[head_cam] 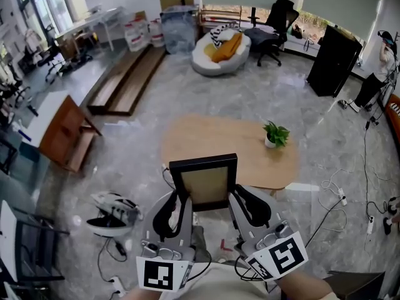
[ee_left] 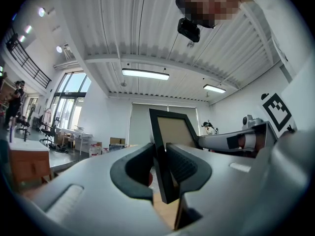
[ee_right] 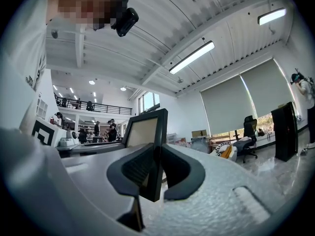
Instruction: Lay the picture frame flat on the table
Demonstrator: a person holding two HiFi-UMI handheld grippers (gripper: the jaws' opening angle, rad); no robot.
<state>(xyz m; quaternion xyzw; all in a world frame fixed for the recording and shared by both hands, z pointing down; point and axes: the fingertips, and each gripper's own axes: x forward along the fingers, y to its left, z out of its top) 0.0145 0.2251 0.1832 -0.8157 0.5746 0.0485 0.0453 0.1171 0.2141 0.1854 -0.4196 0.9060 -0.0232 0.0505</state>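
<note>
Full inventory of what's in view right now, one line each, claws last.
picture frame: 1, black with tan panel, upright, held at the table's near edge
table: 1, light wood, room centre
potted plant: 1, green in white pot, on the table's right part
beanbag: 1, white, far centre
office chair: 1, black, far right of centre
cabinet: 1, black, right of the office chair
left claw: 1, grey and black, shut on the frame's left edge
right claw: 1, grey and black, shut on the frame's right edge
</note>
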